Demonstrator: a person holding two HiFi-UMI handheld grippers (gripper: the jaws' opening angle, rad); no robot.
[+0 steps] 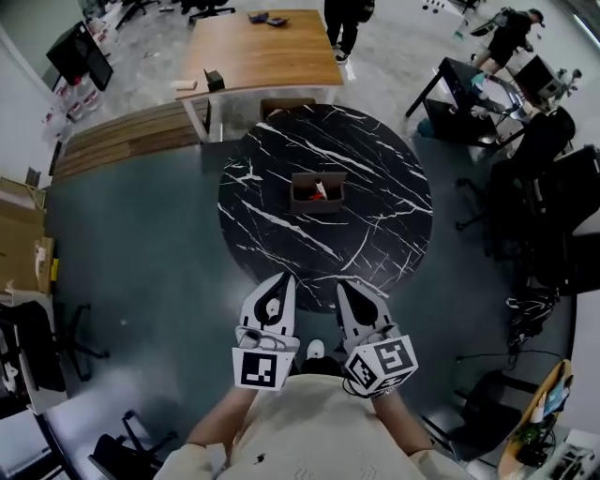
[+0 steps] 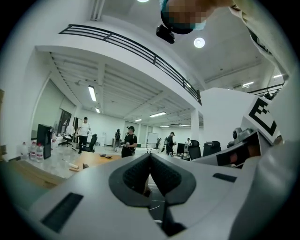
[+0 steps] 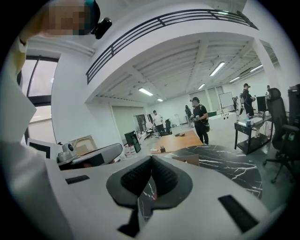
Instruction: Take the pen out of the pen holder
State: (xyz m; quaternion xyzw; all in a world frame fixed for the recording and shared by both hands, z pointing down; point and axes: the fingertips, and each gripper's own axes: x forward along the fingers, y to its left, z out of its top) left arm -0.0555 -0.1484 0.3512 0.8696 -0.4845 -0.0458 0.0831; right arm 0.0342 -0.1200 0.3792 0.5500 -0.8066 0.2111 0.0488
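Note:
A brown box-shaped pen holder [image 1: 318,192] stands in the middle of a round black marble table [image 1: 375,187]. A red and white pen [image 1: 321,189] leans inside it. Both grippers hang close to my body at the table's near edge, well short of the holder. My left gripper [image 1: 284,277] is shut with nothing in it, and its jaws meet tip to tip in the left gripper view [image 2: 150,157]. My right gripper [image 1: 345,283] is also shut and empty, with its jaws closed together in the right gripper view [image 3: 151,160].
A wooden desk [image 1: 258,47] stands beyond the table, with a brown chair back [image 1: 288,105] between them. Black office chairs [image 1: 553,206] crowd the right side. Wooden planks [image 1: 122,136] and cardboard [image 1: 19,244] lie on the left. A person [image 1: 347,23] stands at the far end.

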